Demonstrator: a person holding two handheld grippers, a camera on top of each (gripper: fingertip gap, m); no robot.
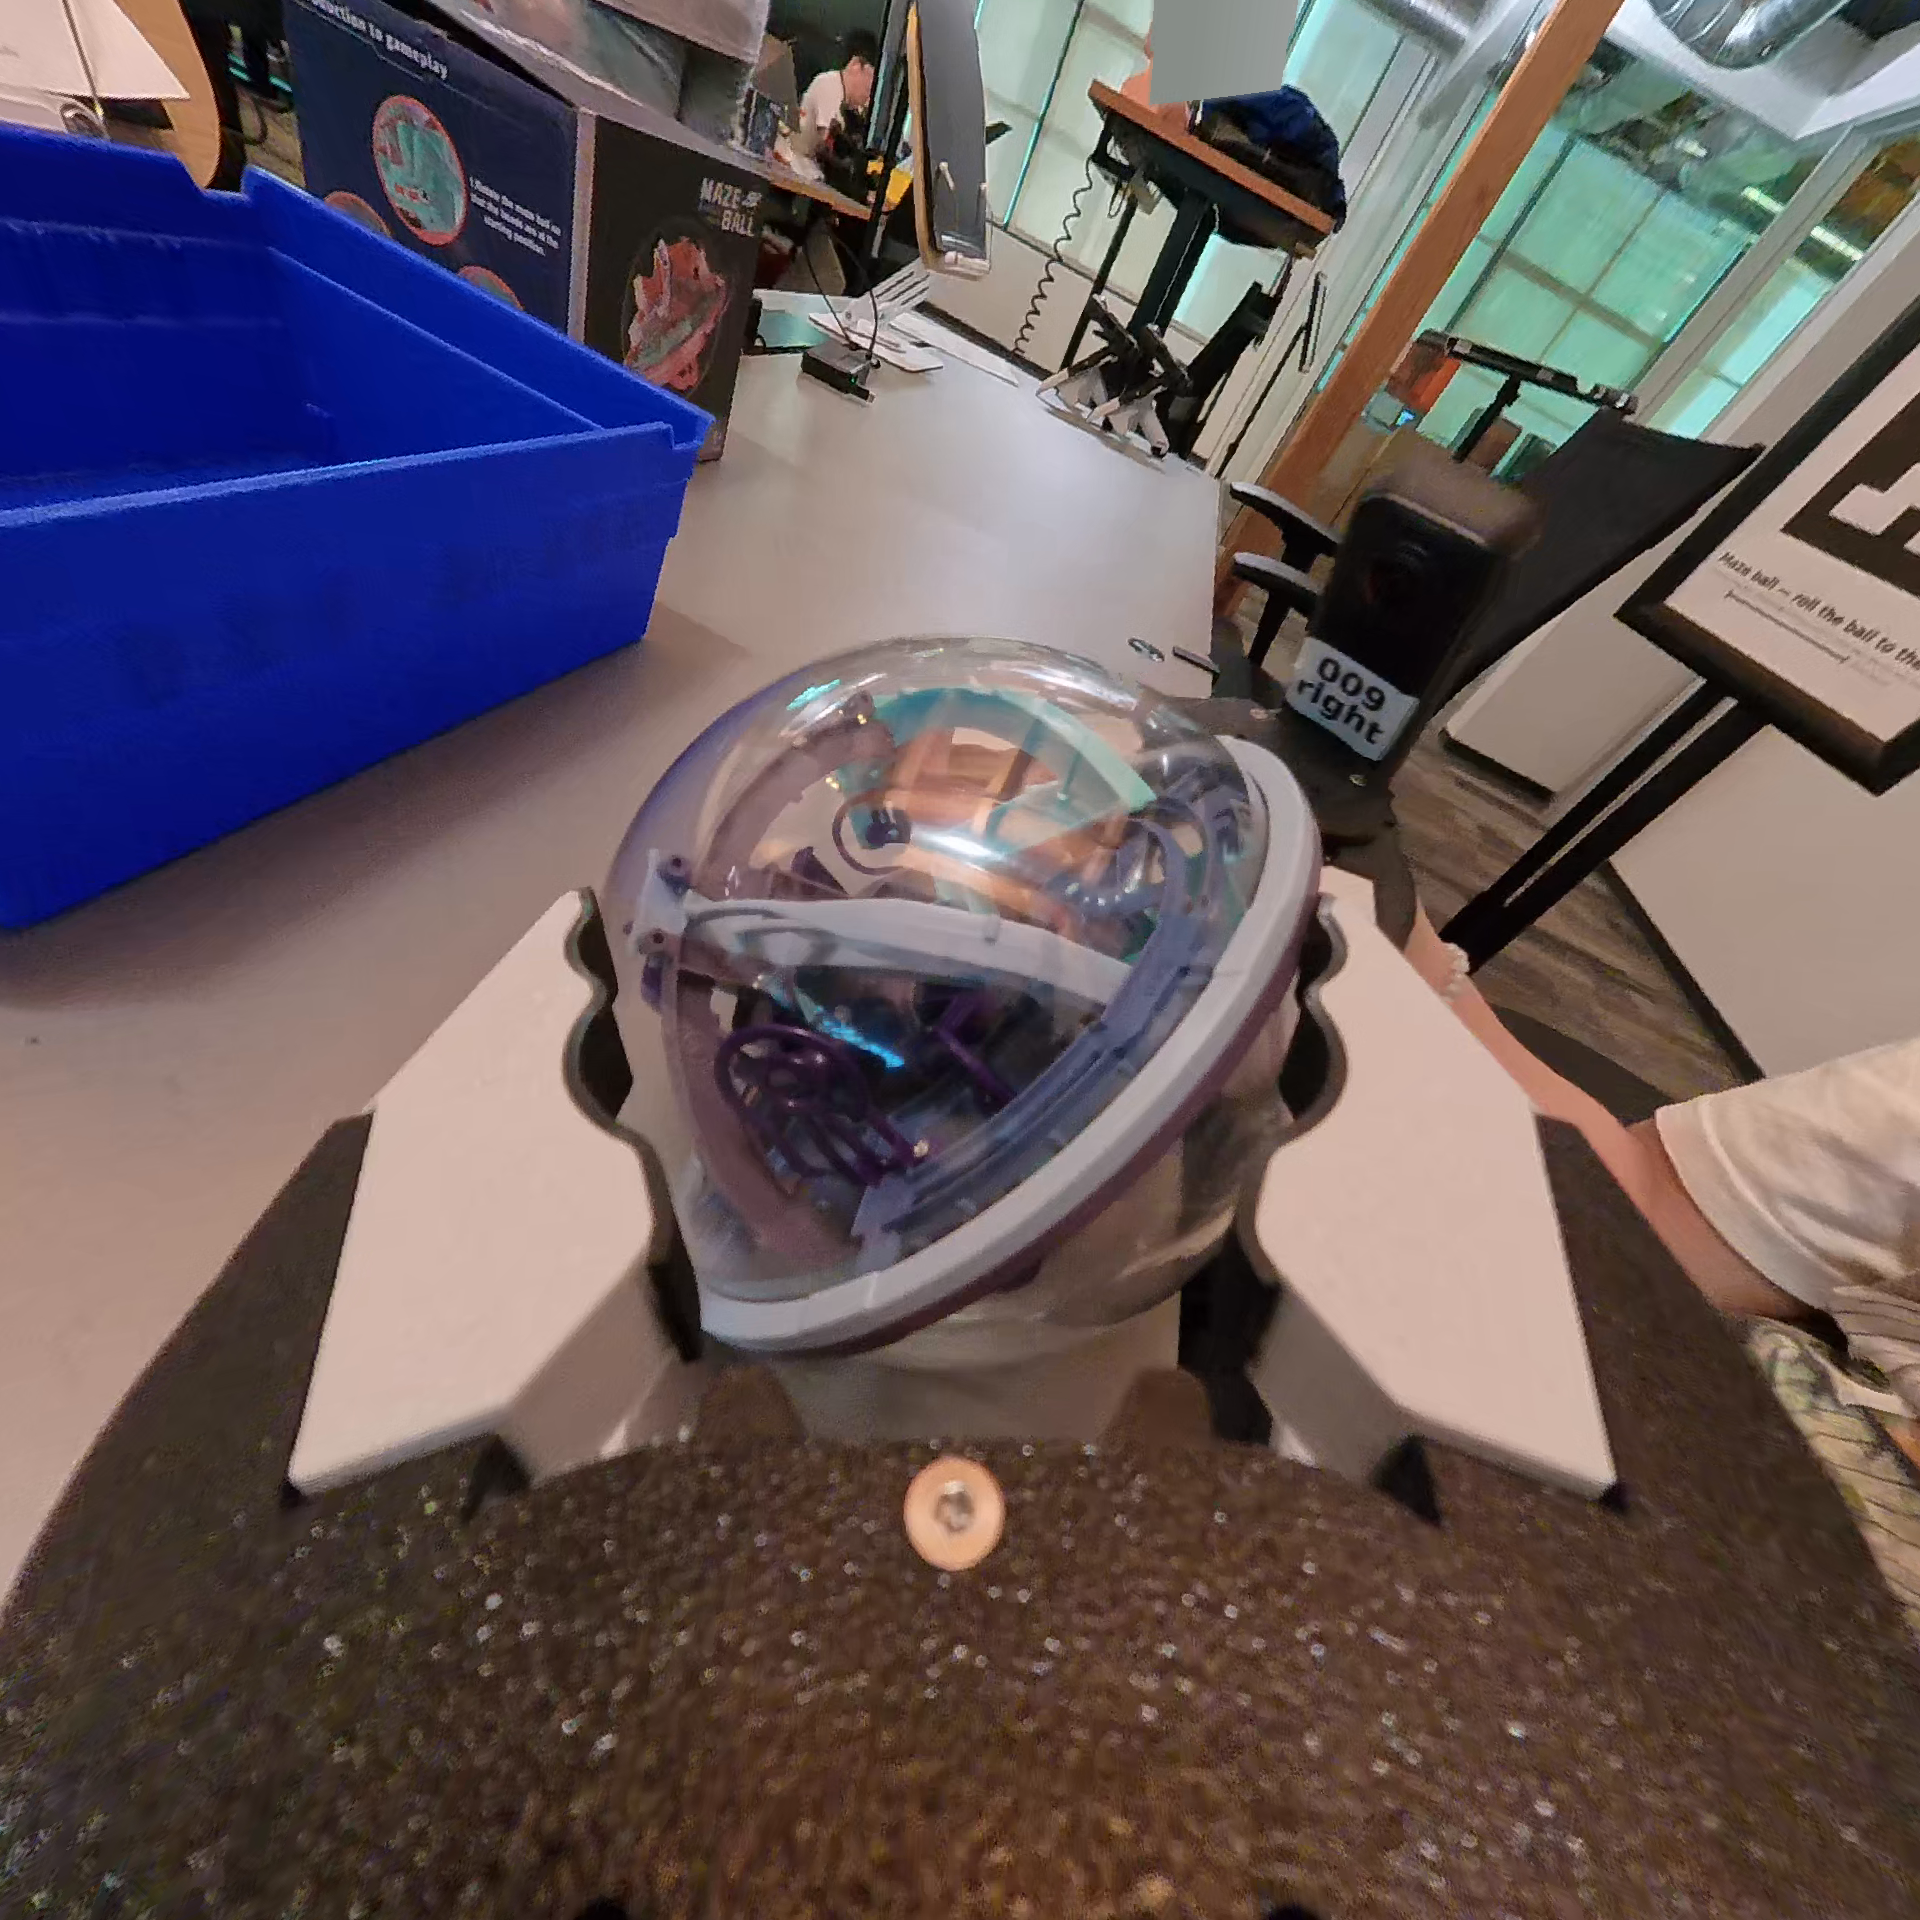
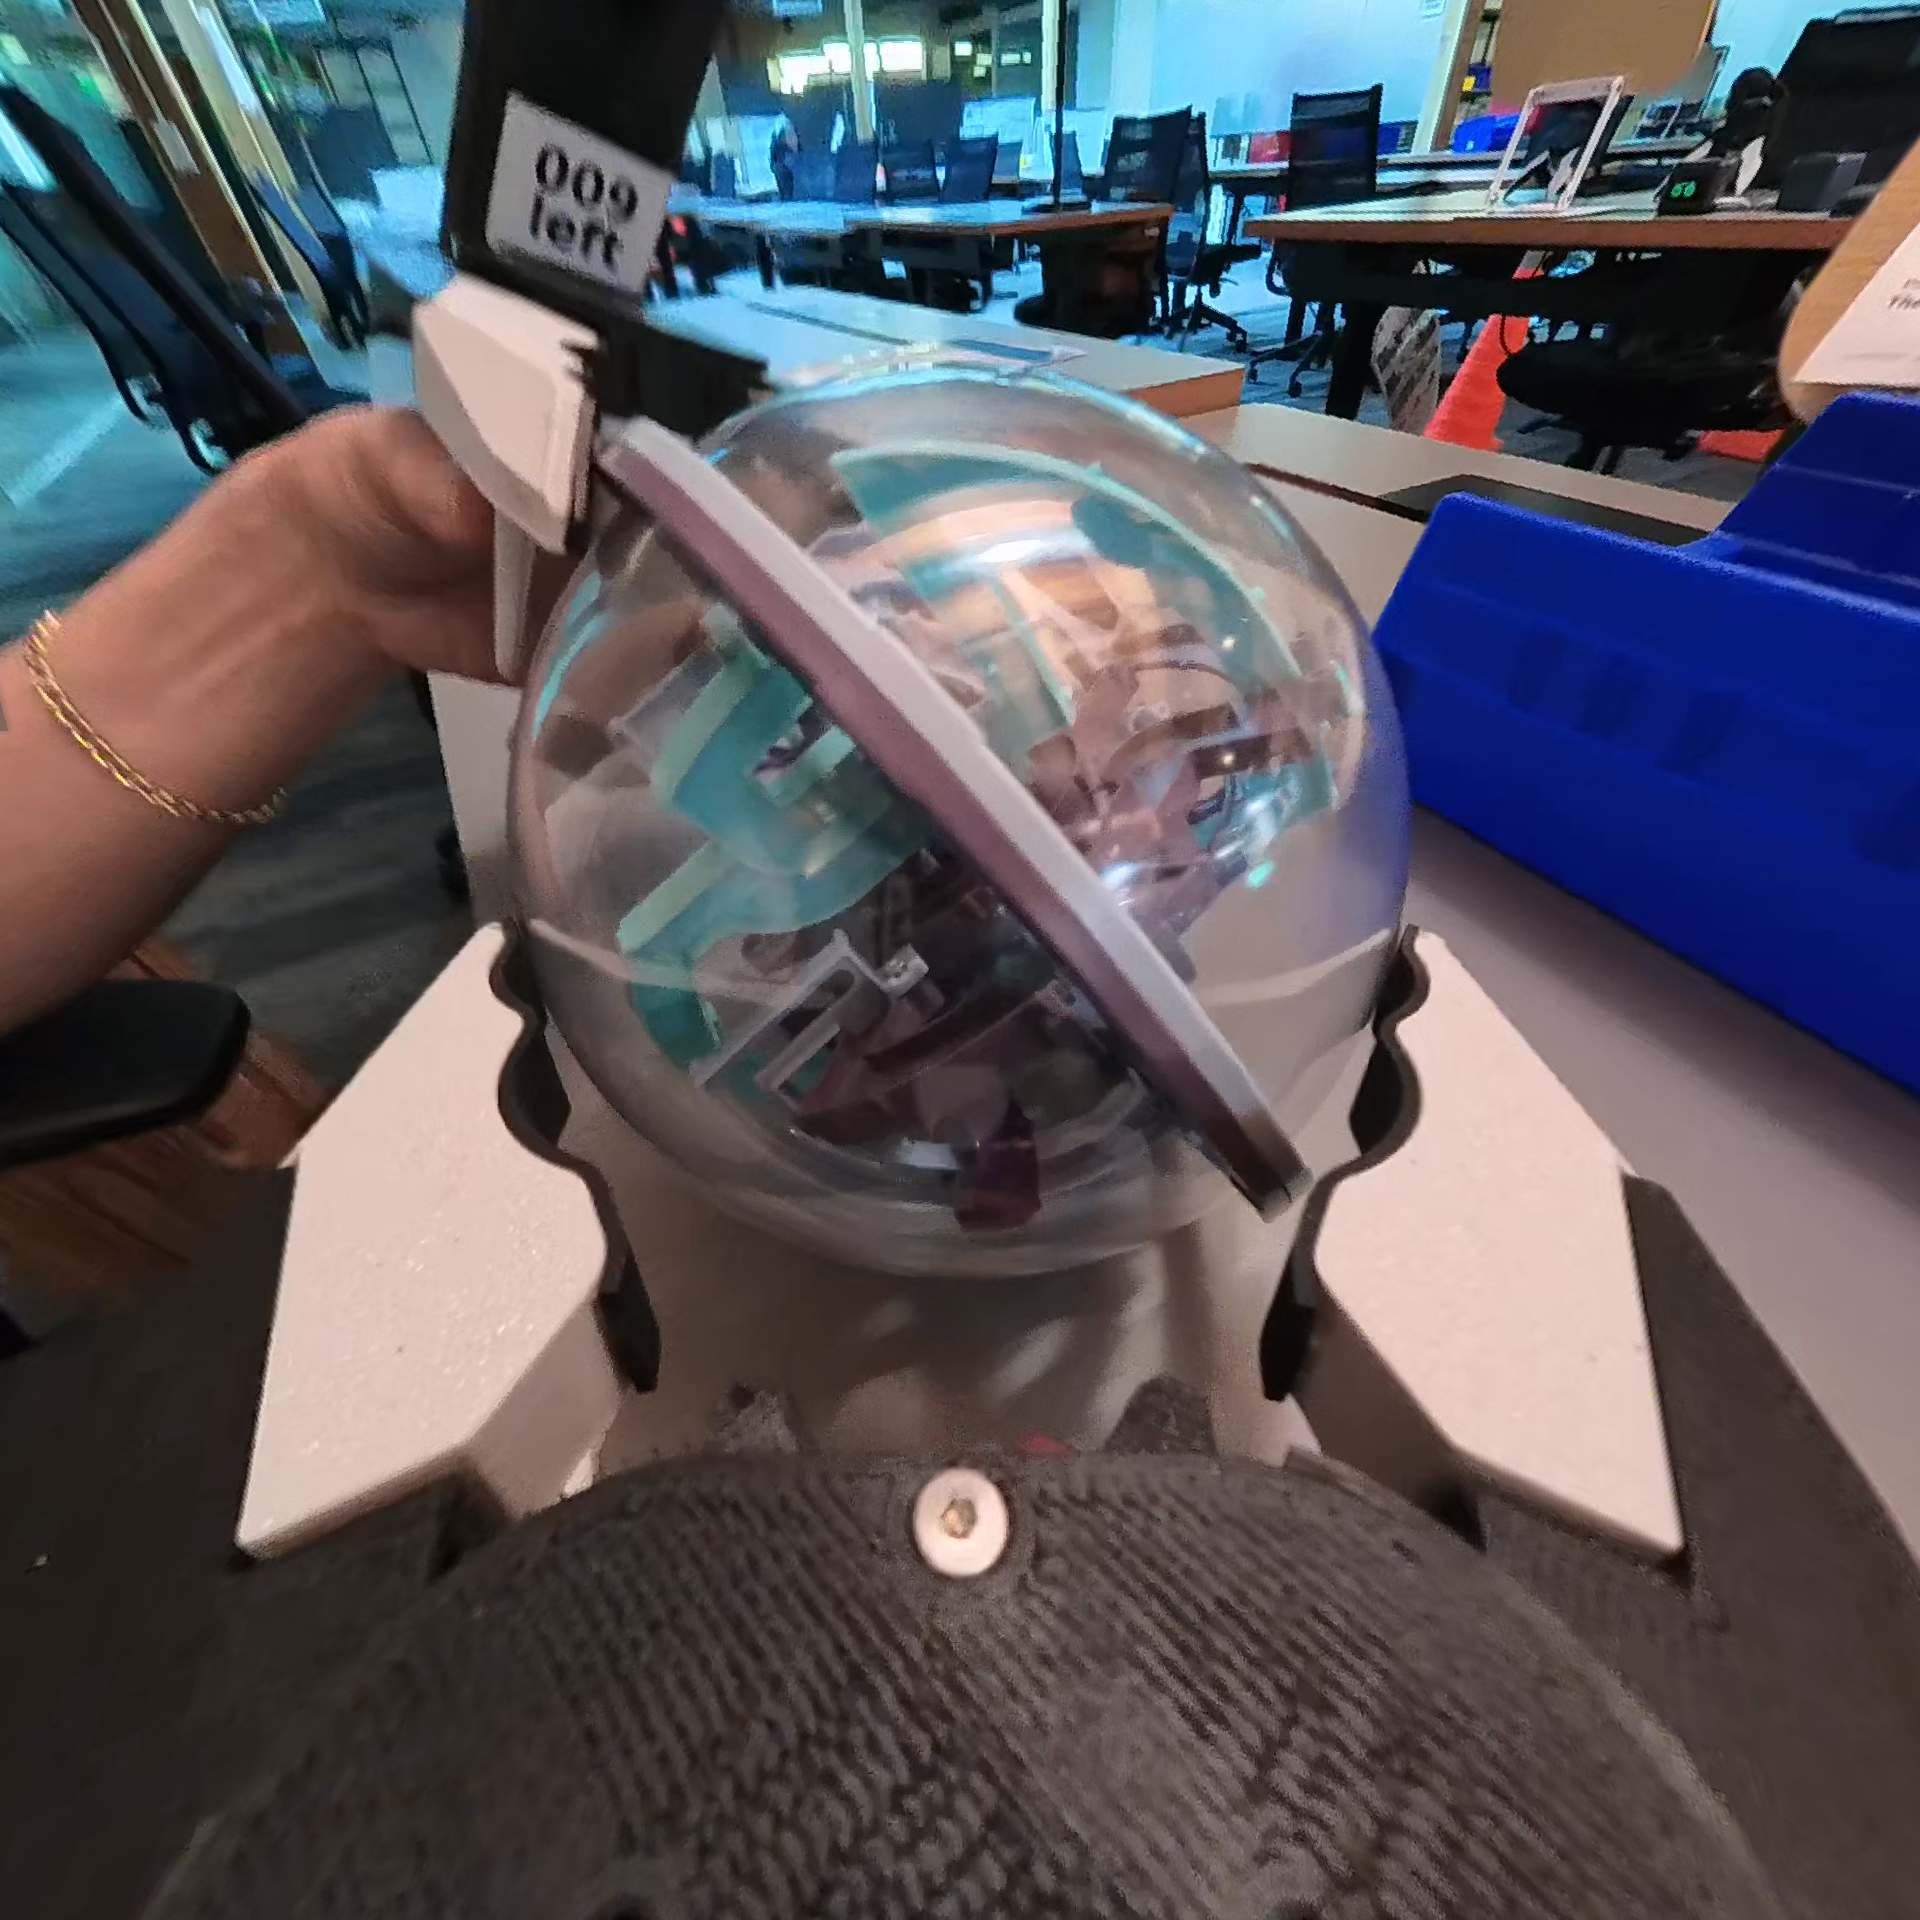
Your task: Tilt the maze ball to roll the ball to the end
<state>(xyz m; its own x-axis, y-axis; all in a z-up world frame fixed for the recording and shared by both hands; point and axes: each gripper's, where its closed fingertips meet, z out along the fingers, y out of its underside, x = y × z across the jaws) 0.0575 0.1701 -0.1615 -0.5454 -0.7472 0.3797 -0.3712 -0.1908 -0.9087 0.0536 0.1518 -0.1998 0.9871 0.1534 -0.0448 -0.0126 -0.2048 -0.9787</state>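
From the left wrist, the maze ball (image 1: 935,997), a clear plastic sphere with a grey and purple rim band tilted across it and teal, orange and purple tracks inside, sat above a grey table (image 1: 914,520) between the left gripper's (image 1: 951,1039) white fingers (image 1: 468,1143), whose wavy black pads pressed its sides; a glossy blue bin (image 1: 312,520) stood to the left. From the right wrist, the ball (image 2: 956,831) sat likewise clamped between the right gripper's (image 2: 951,1060) black-edged fingers (image 2: 416,1247), its band running diagonally, with a hand (image 2: 260,582) behind the left gripper's finger at the ball's upper left.

clear maze ball (image 2: 956,831), teal tracks; blue bin (image 1: 260,582).
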